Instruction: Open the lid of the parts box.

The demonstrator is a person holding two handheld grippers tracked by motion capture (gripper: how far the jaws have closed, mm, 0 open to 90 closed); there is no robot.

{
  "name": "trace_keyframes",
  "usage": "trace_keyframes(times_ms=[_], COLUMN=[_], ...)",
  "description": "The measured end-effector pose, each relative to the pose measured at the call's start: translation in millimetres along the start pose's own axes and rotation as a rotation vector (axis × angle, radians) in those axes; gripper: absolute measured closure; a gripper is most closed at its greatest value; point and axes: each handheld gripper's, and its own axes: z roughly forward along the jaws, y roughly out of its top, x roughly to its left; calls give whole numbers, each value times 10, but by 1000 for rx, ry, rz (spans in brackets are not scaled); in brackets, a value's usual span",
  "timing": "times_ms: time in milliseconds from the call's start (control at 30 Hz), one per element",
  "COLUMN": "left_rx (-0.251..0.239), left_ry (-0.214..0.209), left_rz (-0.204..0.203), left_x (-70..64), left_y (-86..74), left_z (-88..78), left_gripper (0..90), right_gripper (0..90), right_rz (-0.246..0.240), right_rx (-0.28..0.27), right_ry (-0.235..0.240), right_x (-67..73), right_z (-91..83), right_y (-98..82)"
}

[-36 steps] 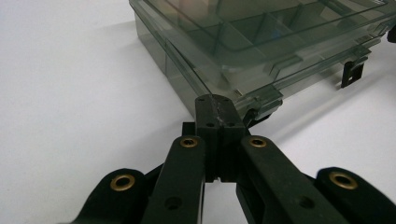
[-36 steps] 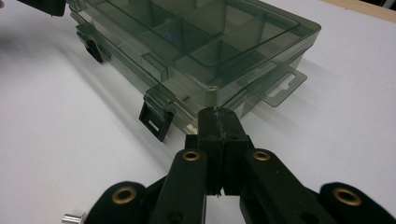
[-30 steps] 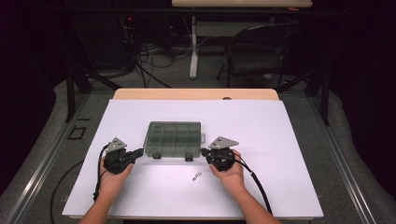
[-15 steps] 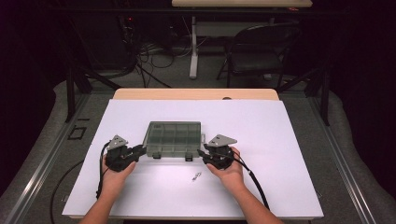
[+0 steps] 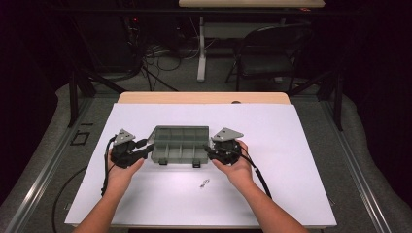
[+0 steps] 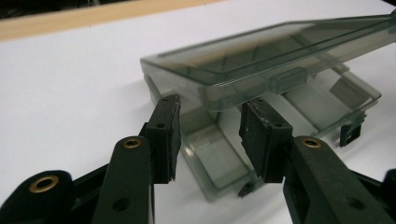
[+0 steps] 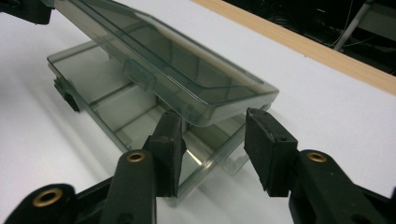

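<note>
A clear grey-green compartment box [image 5: 180, 145] lies on the white table, its lid [image 6: 261, 60] tilted up off the base [image 6: 210, 154]. My left gripper [image 5: 145, 145] is at the box's left end and my right gripper [image 5: 208, 149] at its right end. Both have just been opening. In the left gripper view my left gripper [image 6: 210, 135] stands open under the lid's corner, with the base's end wall in the gap and no pad pressing on it. My right gripper [image 7: 212, 140] is open the same way beneath the lid [image 7: 173, 56]. The lid seems to rest on the jaw tips.
A small metal piece [image 5: 205, 183] lies on the table in front of the box, between the forearms. Two black latches [image 5: 196, 165] hang on the box's front edge. The wooden table edge [image 5: 204, 97] runs behind, with a chair [image 5: 272, 53] and cables beyond.
Both grippers have gone from shut to open and risen a little at the box's ends. The lid's front edge has lifted off the base.
</note>
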Motion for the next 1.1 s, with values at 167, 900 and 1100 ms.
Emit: trace_keyframes(times_ms=[167, 900, 1100], left_rx=[9, -16, -9], left_ry=[-2, 29, 54], left_rz=[17, -43, -50], left_x=[11, 154, 206], left_y=[147, 607, 705], left_z=[-3, 47, 81], left_gripper=[580, 745, 813], right_gripper=[590, 764, 809], right_rz=[-9, 25, 58], right_rx=[-9, 4, 14], right_ry=[-11, -38, -37], right_x=[-22, -317, -391], right_z=[-6, 84, 108], right_y=[123, 605, 655])
